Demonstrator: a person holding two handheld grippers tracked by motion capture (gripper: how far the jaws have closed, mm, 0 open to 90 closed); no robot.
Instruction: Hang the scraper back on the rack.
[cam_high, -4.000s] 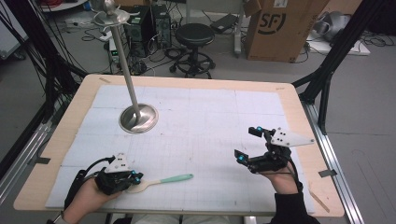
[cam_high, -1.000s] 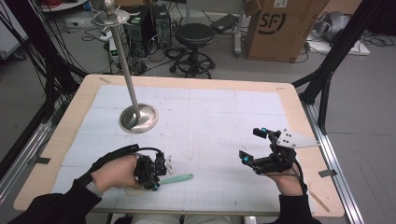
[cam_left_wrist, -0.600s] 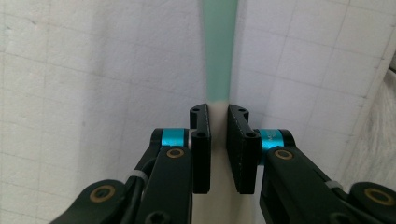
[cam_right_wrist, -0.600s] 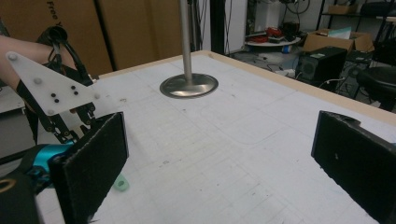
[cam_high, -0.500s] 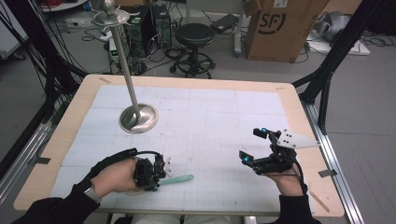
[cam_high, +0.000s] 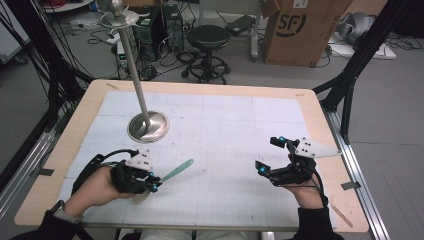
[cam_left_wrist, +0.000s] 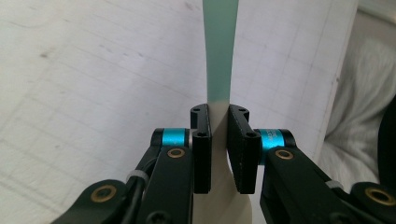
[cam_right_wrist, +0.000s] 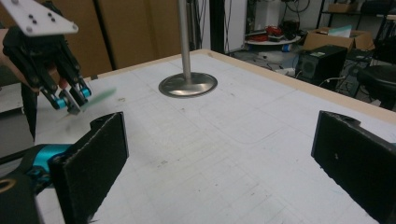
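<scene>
A spatula with a pale green handle (cam_high: 177, 171) and a cream head hangs a little above the white mat, its handle pointing up and to the right. My left gripper (cam_high: 152, 186) is shut on its neck. In the left gripper view the two black jaws (cam_left_wrist: 218, 121) pinch the spatula (cam_left_wrist: 219, 46) where green meets cream. My right gripper (cam_high: 267, 154) rests at the right of the mat, open, with nothing between its pads (cam_right_wrist: 224, 121). The right gripper view also has the left gripper (cam_right_wrist: 70, 102) with the spatula (cam_right_wrist: 100, 97) far to the left.
A metal stand with a round base (cam_high: 148, 126) and a tall pole stands on the mat at the back left, and it is in the right gripper view too (cam_right_wrist: 187, 85). The wooden table rim (cam_high: 210, 88) borders the mat. A stool and a cardboard box stand behind the table.
My left gripper has drawn back to the left and risen with the spatula, whose handle now tilts up off the mat. The right gripper has stayed put.
</scene>
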